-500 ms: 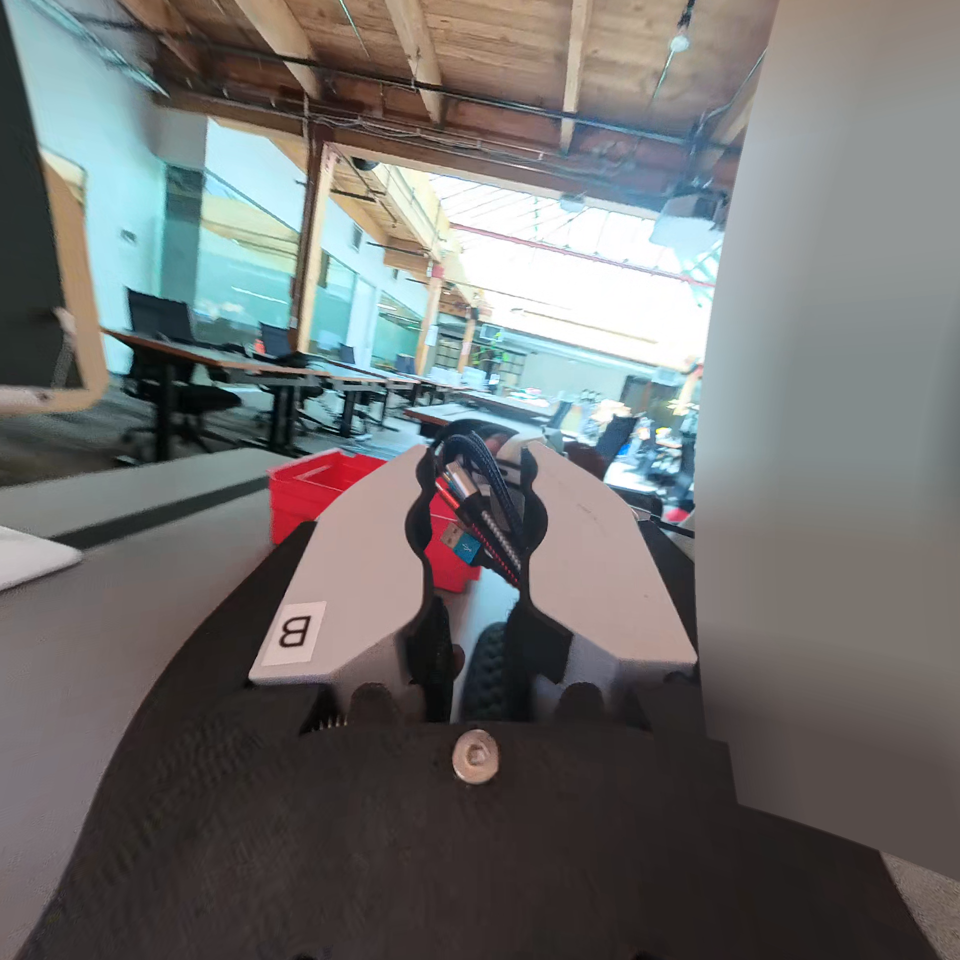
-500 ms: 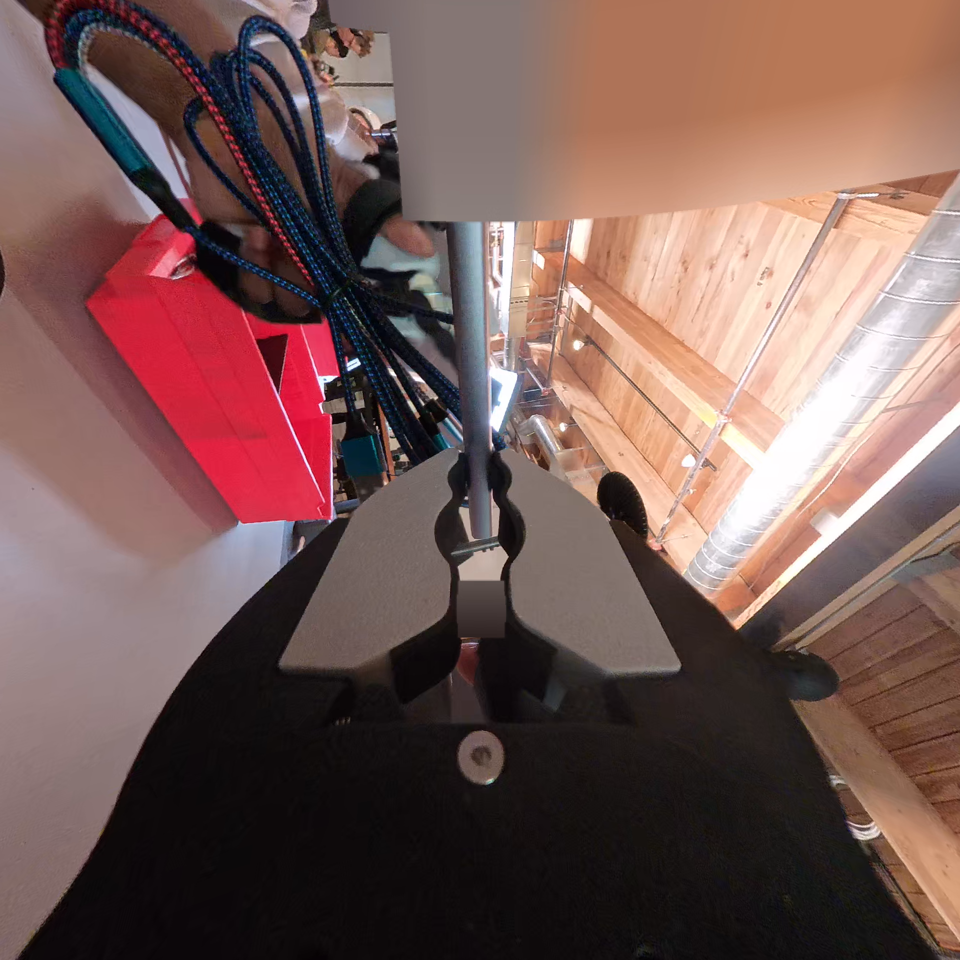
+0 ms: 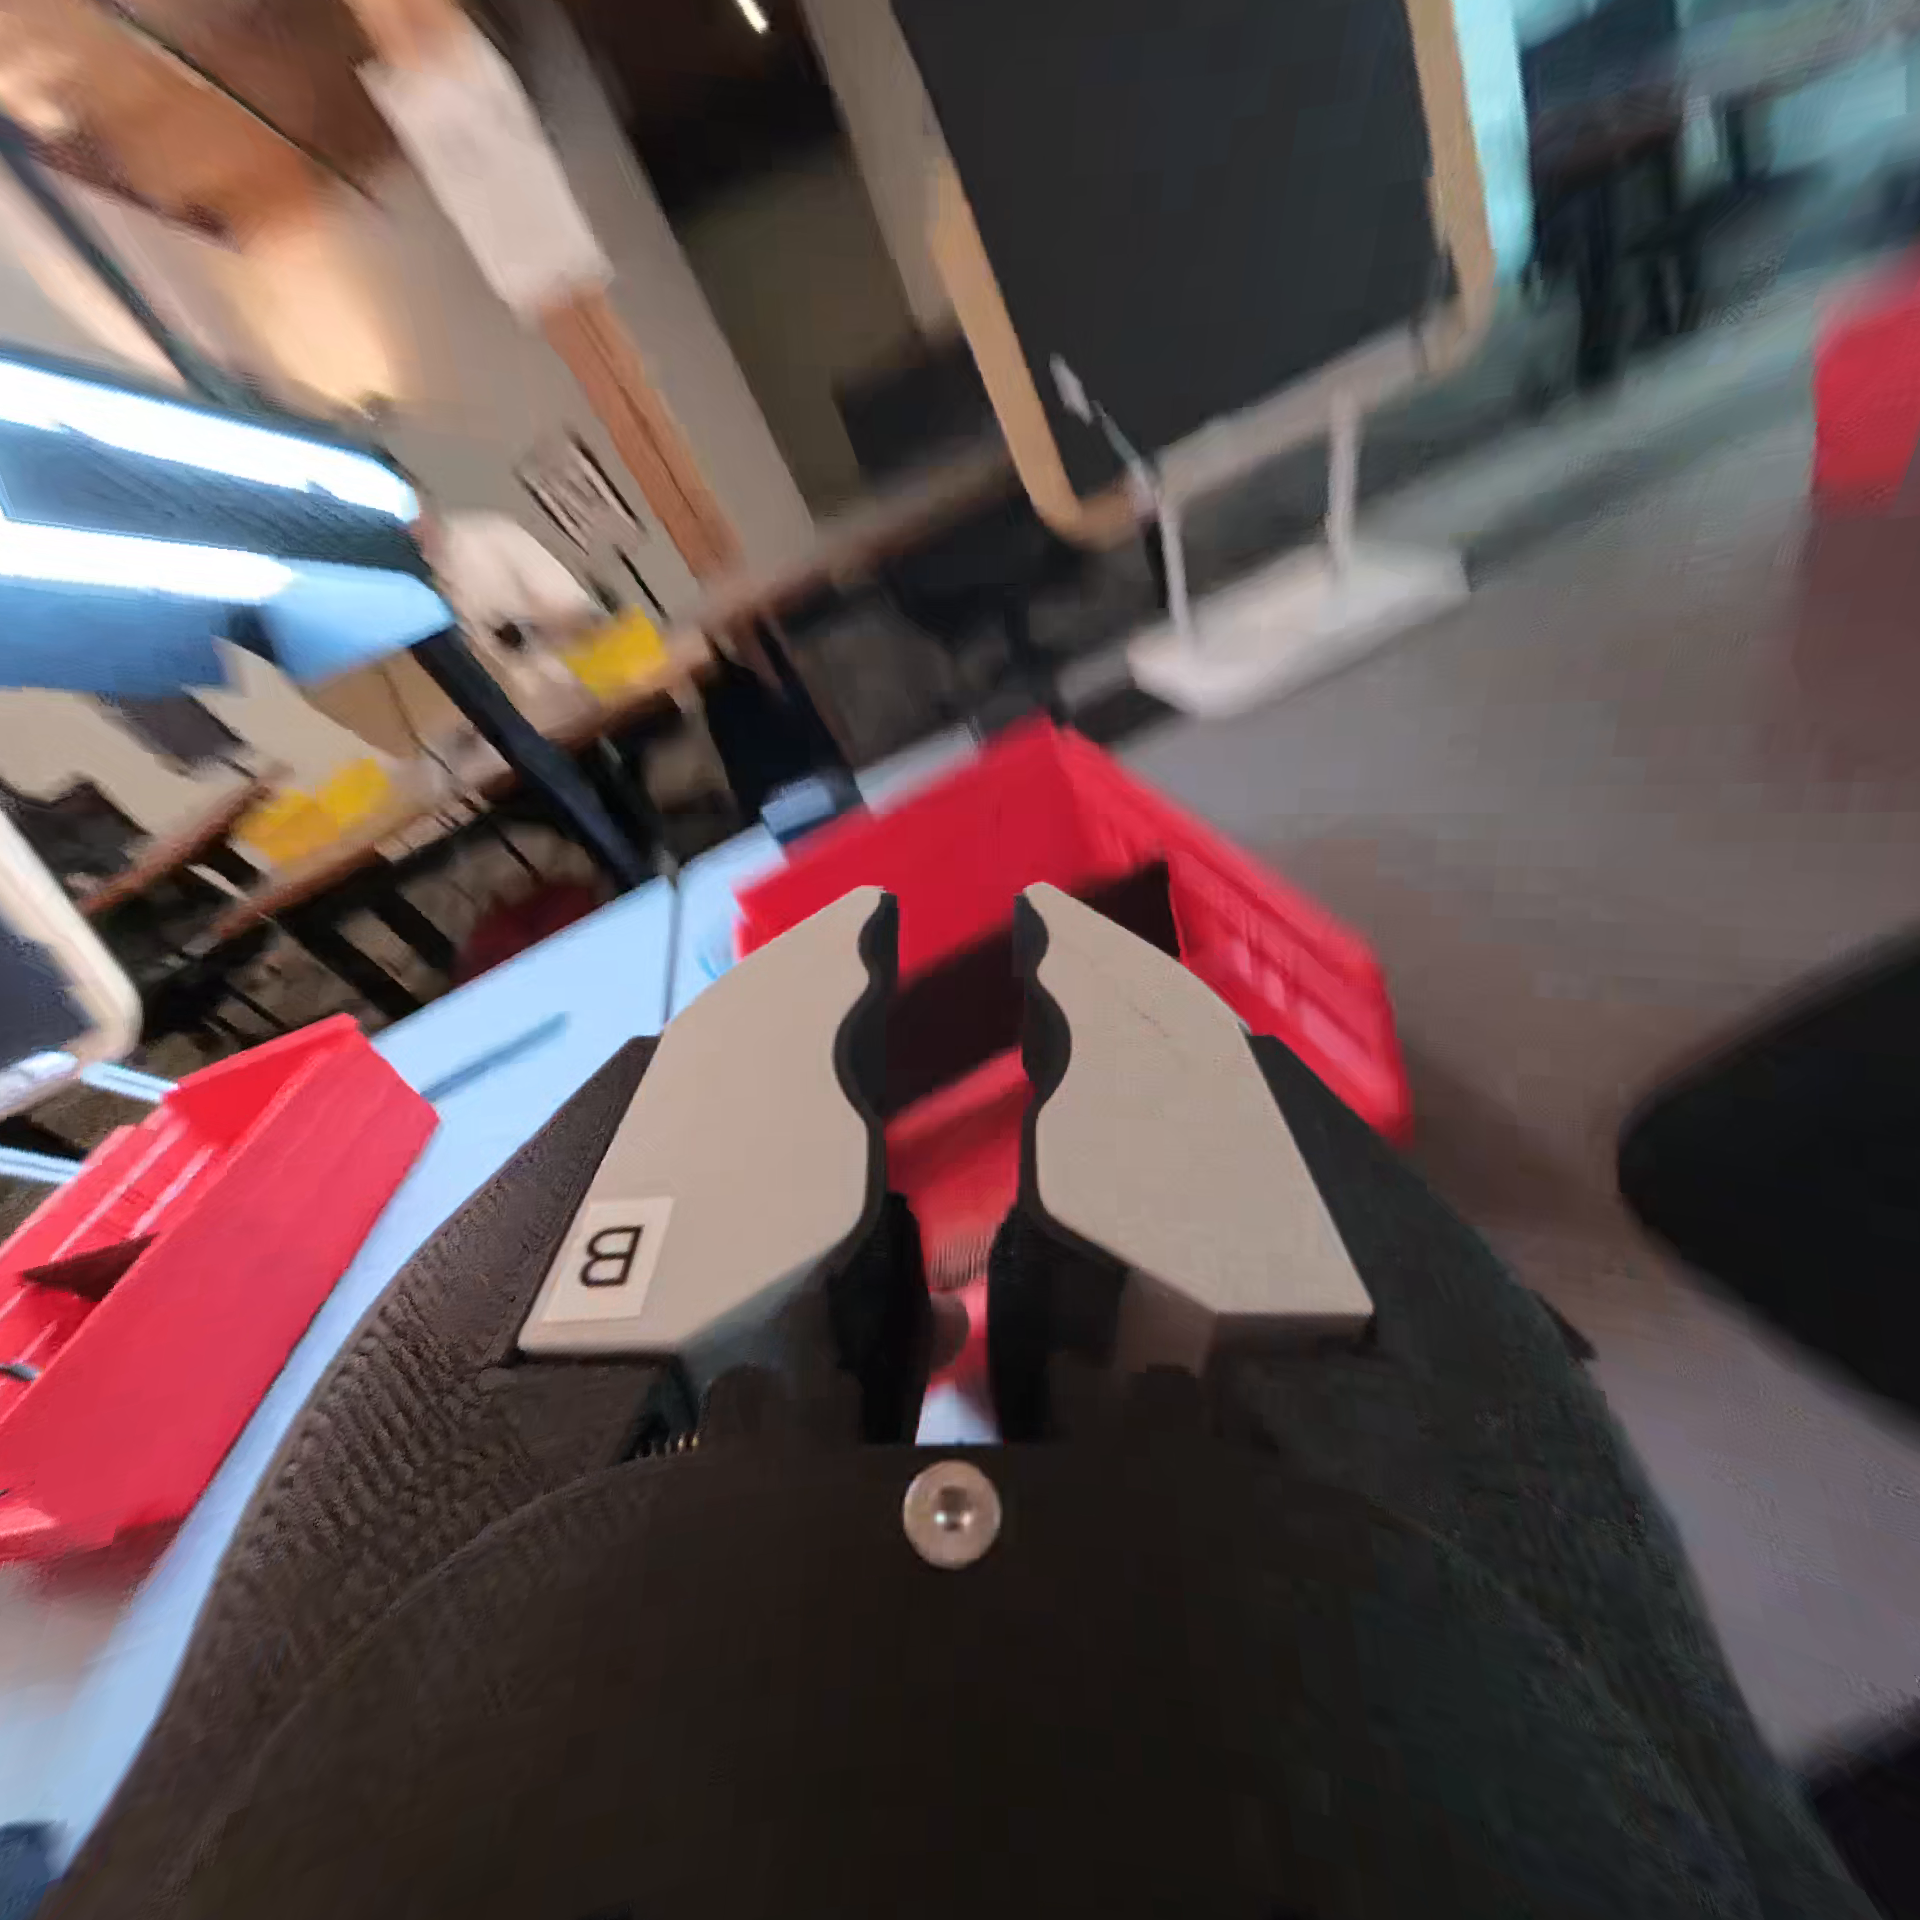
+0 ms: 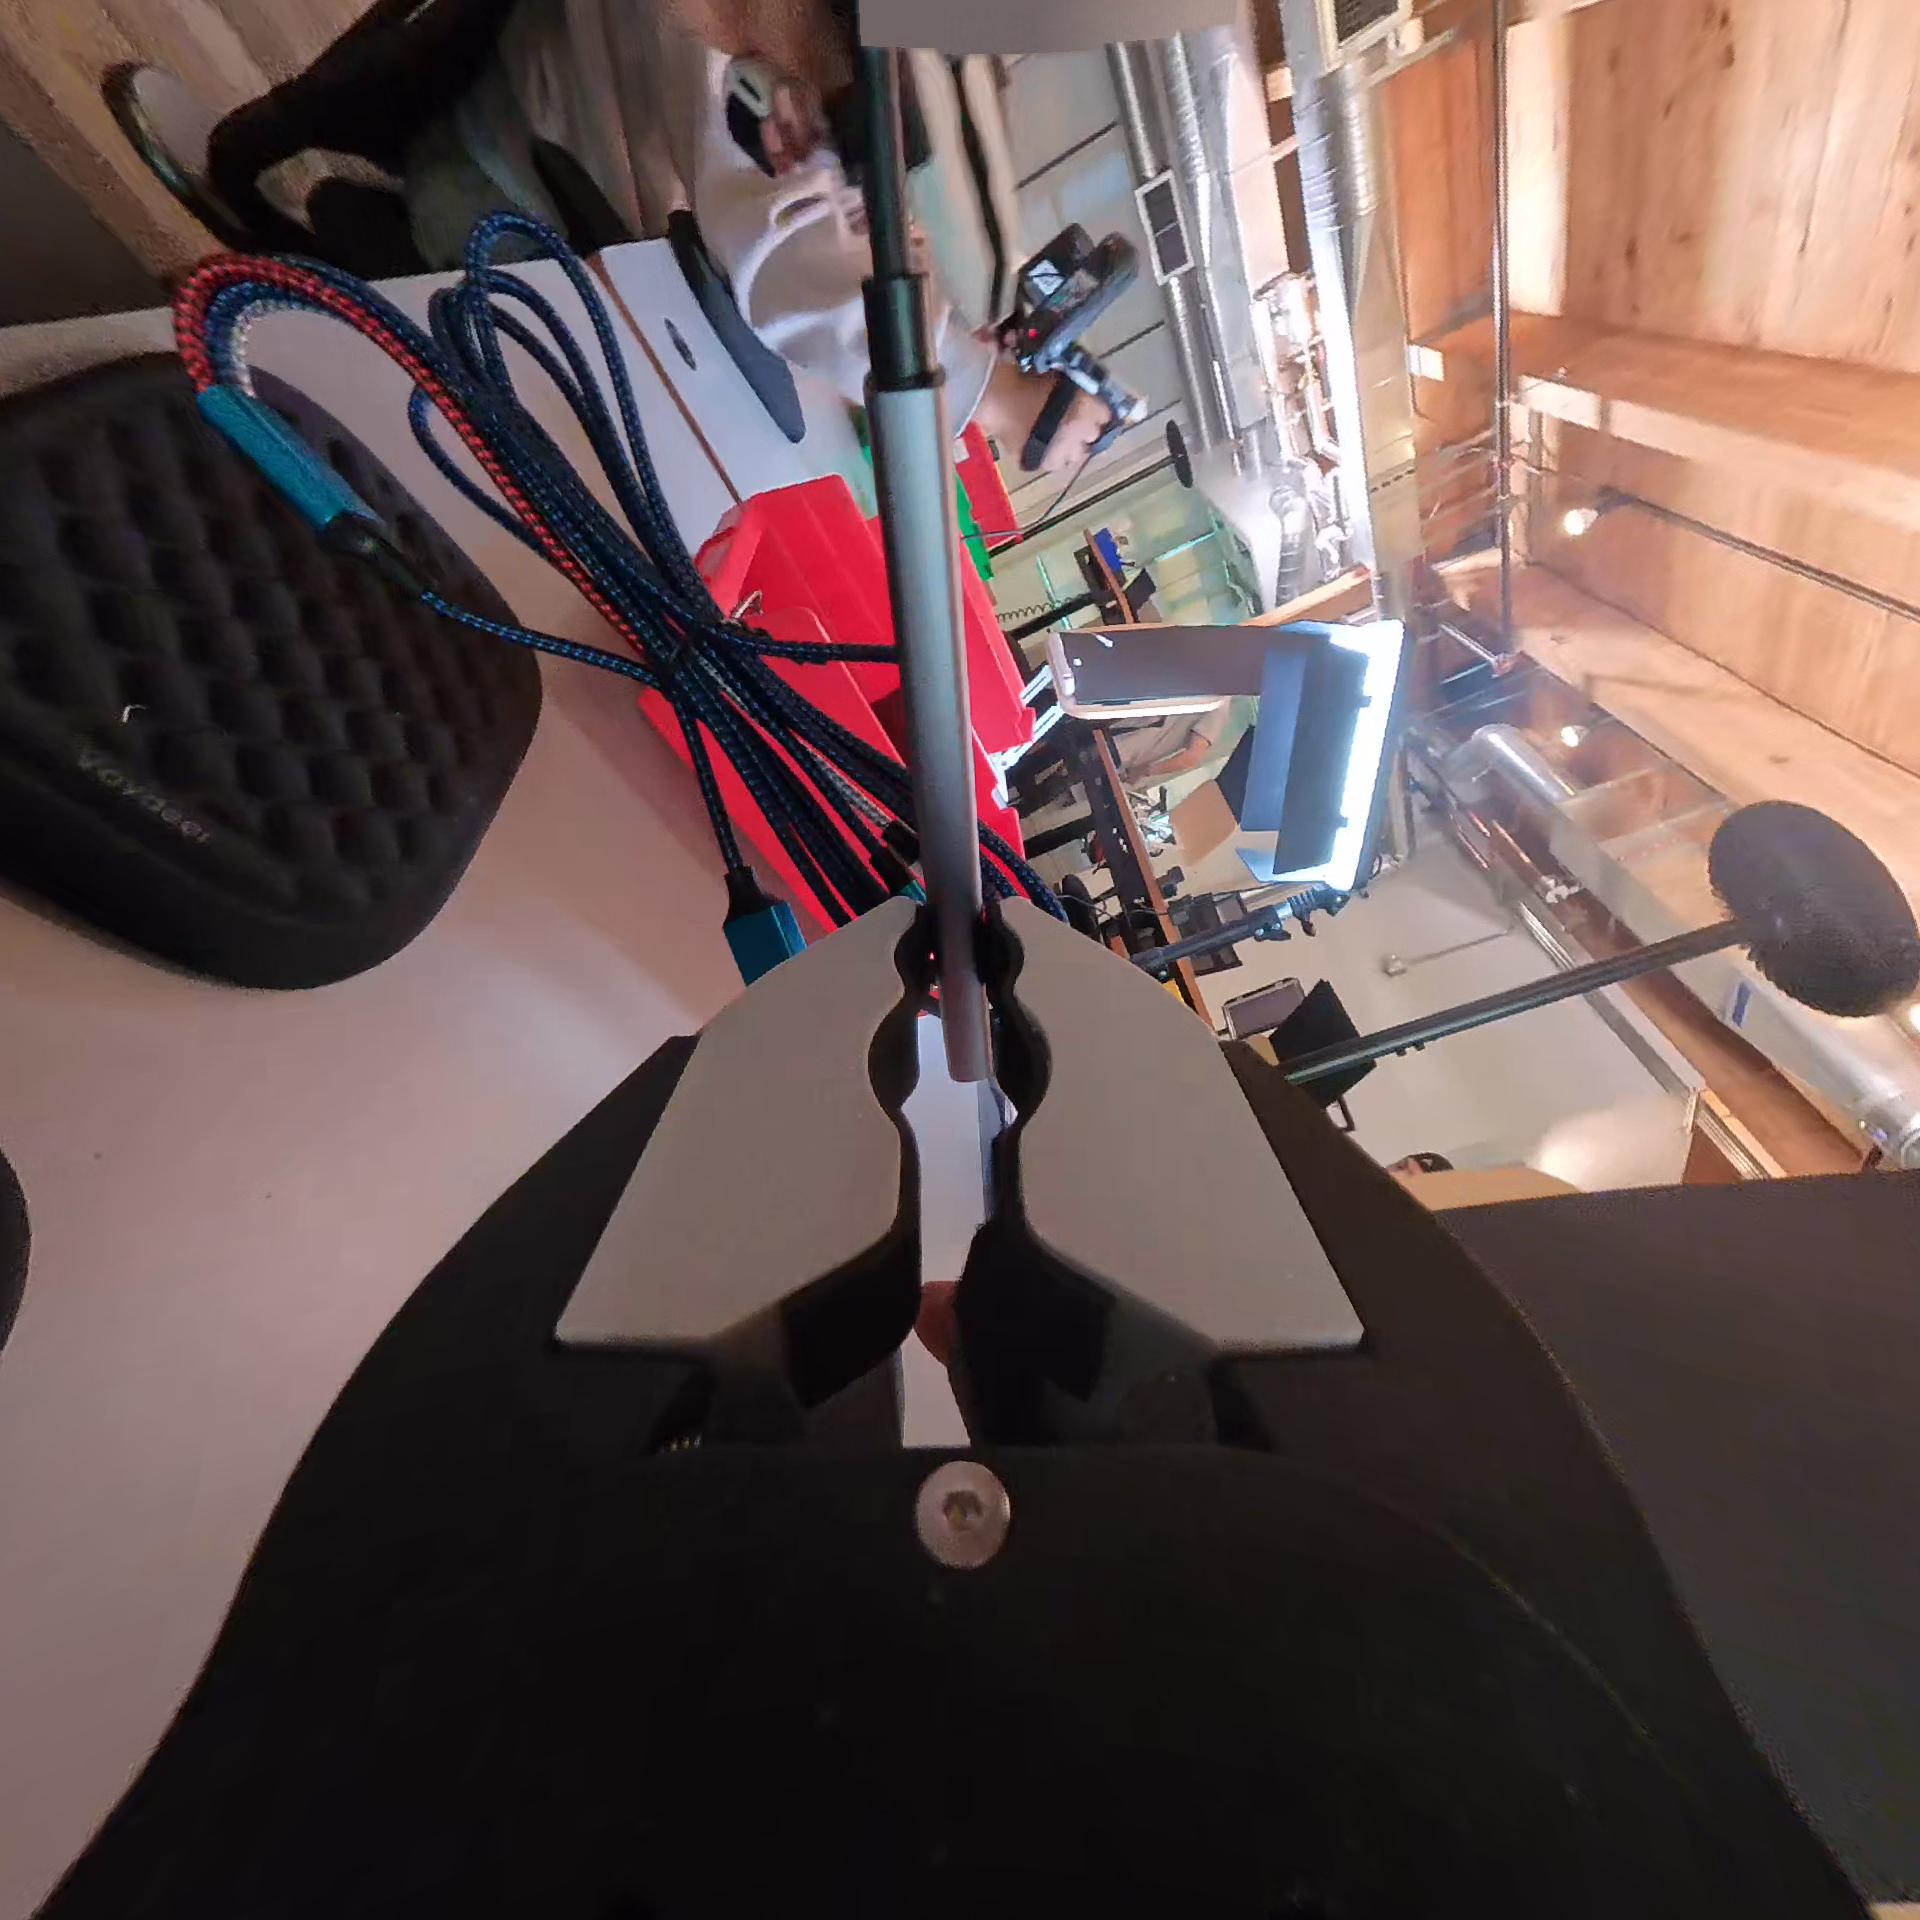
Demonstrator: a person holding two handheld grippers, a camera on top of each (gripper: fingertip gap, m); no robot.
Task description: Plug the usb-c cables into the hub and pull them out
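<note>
Setup step: left gripper (image 3: 954, 914) narrowly parted and empty, right gripper (image 4: 954, 925) clamping hub (image 4: 930, 665), cables (image 4: 582, 499) at ten o'clock; next, grasp a plug.

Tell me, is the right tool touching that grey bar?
Touching. The right wrist view shows the right tool closed on the grey bar, both fingertips pressed against its sides with no gap.

Silver hub (image 4: 932, 727): edge-on, clamped at near end. Braided blue and red-black cables (image 4: 582, 499): bundled, plugged into hub, teal connectors.
</note>
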